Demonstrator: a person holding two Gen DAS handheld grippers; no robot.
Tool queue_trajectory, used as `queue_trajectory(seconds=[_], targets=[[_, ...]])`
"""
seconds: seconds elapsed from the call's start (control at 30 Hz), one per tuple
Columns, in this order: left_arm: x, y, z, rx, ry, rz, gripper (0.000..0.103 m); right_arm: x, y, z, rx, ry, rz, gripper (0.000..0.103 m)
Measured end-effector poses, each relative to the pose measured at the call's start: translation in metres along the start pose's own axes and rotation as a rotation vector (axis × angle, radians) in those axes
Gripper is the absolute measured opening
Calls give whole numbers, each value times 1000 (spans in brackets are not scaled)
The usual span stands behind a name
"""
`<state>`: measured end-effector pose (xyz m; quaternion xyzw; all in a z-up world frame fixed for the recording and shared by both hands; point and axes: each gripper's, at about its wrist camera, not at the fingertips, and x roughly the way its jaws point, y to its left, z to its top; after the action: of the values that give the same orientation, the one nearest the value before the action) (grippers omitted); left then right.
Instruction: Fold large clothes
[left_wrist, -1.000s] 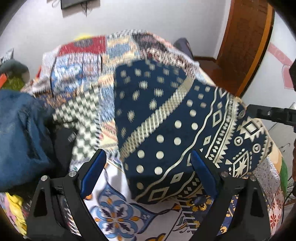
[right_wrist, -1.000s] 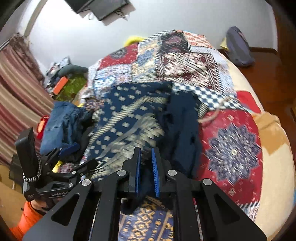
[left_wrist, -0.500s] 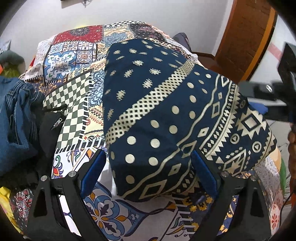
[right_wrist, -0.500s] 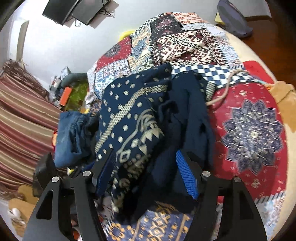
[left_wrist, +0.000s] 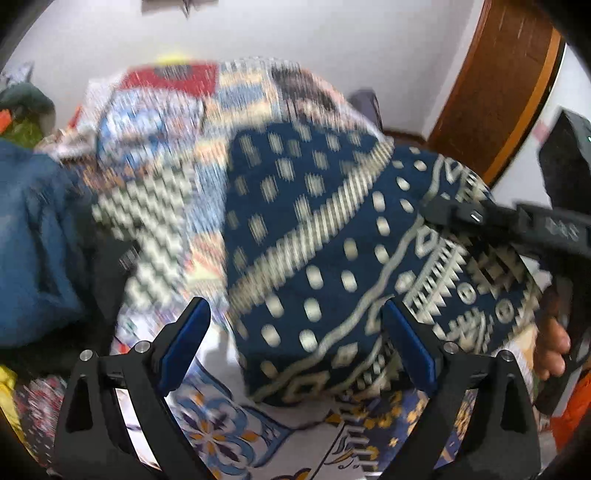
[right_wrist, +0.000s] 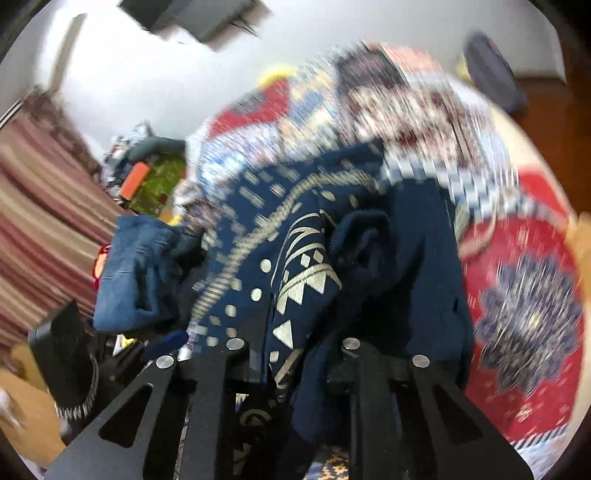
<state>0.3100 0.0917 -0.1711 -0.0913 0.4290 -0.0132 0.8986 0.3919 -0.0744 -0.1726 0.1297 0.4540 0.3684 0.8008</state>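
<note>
On patchwork bedspread: navy patterned garment heaped, long axis running away from left gripper. Left jaws wide, empty. Right gripper nearer, bunched cloth between fingers; grip state unclear.

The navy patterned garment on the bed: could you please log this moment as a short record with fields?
garment: navy patterned garment, cream dots and zigzags, partly folded, bunched on the right wrist side
surface: patchwork bedspread
left tool: left tool open, fingers either side of the garment's near edge, gripping nothing
right tool: right tool fingers apart, cloth draped between them; grip cannot be told
nearby: blue denim clothing left of the garment
image quality: both views motion-blurred
</note>
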Motion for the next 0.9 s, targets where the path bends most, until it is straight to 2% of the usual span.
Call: queue_trajectory(seconds=[0.1, 0.17, 0.23, 0.4, 0.53, 0.67, 0.77, 0.8, 0.83, 0.87, 0.9], targets=[[-18, 1, 21, 5, -71, 31, 95, -26, 15, 9, -35, -51, 28, 13], [-17, 1, 29, 5, -75, 38, 95, -39, 22, 8, -69, -76, 11, 13], [-8, -2, 30, 8, -53, 32, 95, -43, 17, 2, -70, -78, -11, 12], [41, -18, 4, 66, 71, 34, 96, -29, -35, -18, 31, -20, -111, 12], [52, -20, -7, 45, 92, -18, 96, -17, -74, -36, 78, 31, -161, 12], [50, -26, -9, 65, 80, 6, 96, -16, -76, -40, 34, 29, -194, 17], [46, -25, -11, 71, 86, 7, 96, -21, -71, -41, -19, 31, -232, 31], [44, -24, -12, 70, 87, 8, 96, -23, -71, -42, -29, 36, -261, 42], [41, -23, -14, 69, 86, 10, 96, -25, -74, -44, -34, 37, -290, 62], [39, -22, -14, 69, 86, 11, 96, -29, -75, -46, -35, 38, -349, 71], [38, -21, -15, 69, 86, 9, 96, -34, -79, -48, -33, 34, -371, 81]])
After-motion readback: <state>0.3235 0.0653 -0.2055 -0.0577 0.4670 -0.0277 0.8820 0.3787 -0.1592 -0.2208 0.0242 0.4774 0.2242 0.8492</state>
